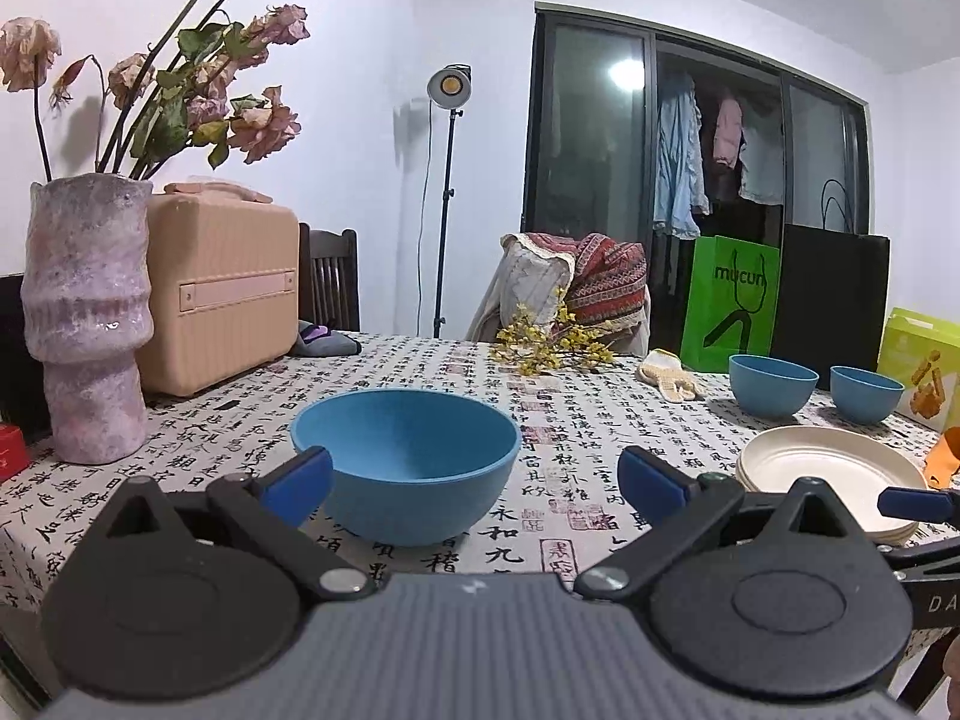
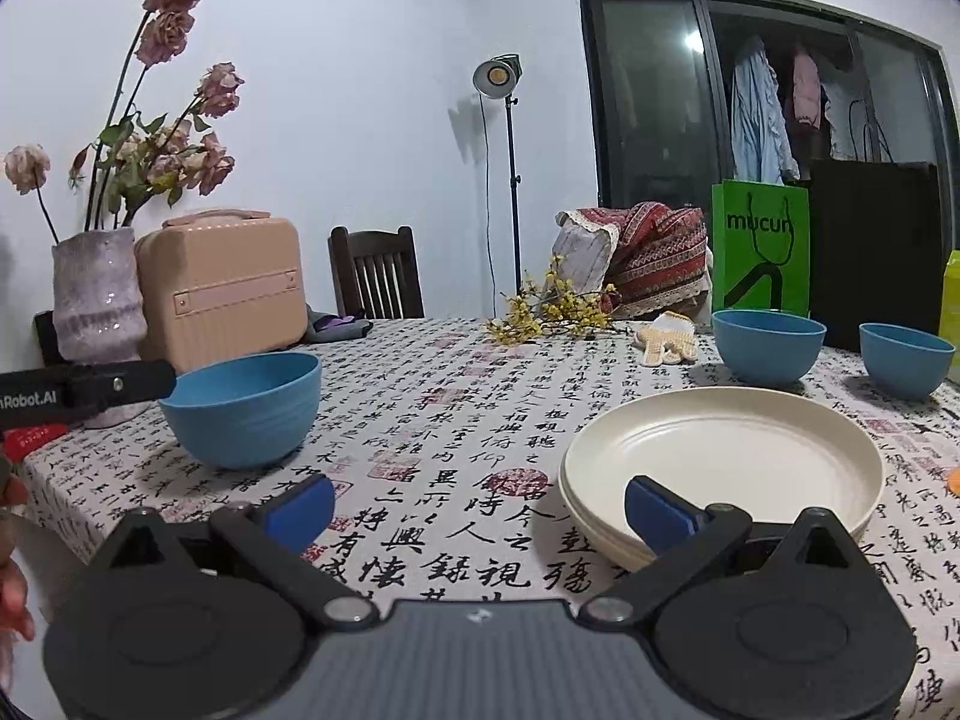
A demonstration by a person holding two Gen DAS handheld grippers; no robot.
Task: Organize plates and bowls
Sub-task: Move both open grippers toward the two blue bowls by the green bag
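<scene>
A blue bowl point(image 1: 405, 462) stands upright on the calligraphy tablecloth, just ahead of my left gripper point(image 1: 474, 483), which is open with its blue pads either side of the bowl's near wall and nothing held. The same bowl point(image 2: 243, 408) shows at the left in the right wrist view. A stack of cream plates point(image 2: 723, 462) lies in front of my right gripper point(image 2: 480, 504), which is open; its right pad overlaps the stack's near rim. Two more blue bowls point(image 2: 768, 345) point(image 2: 906, 360) stand farther back on the right. The plate stack point(image 1: 831, 474) also appears in the left wrist view.
A pink vase with dried roses point(image 1: 87, 318) and a peach case point(image 1: 222, 291) stand at the left. Yellow flowers point(image 1: 546, 345) and a knitted glove point(image 1: 669, 381) lie mid-back. Green point(image 1: 729, 306) and black bags point(image 1: 831, 300) stand at the far right edge, chairs behind.
</scene>
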